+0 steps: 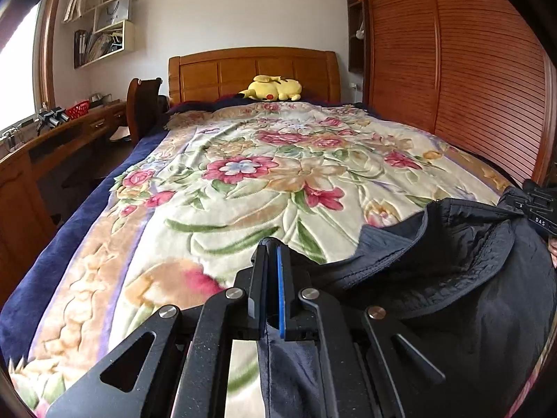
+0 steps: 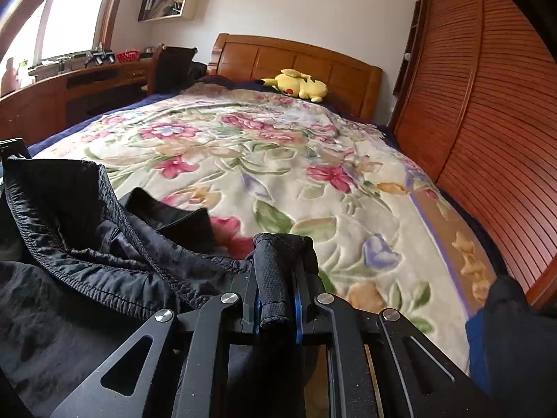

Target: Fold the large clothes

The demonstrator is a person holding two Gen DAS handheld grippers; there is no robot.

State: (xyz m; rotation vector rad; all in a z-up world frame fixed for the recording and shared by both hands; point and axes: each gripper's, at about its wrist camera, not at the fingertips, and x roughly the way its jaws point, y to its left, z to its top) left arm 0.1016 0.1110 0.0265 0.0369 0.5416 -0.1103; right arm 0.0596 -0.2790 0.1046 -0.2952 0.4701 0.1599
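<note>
Left wrist view: the left gripper has its 2 jaws pressed together on a thin edge of the dark jacket, which hangs from it and bunches to the right over the floral blanket.

Right wrist view: the right gripper pinches a thick ribbed fold of the jacket, the rest heaped to the left on the blanket.

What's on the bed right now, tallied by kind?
Dark garment: 1, pinched in the jaws of both the left gripper and right gripper
Yellow plush toy: 1
Floral blanket: 1
Total: 3
</note>
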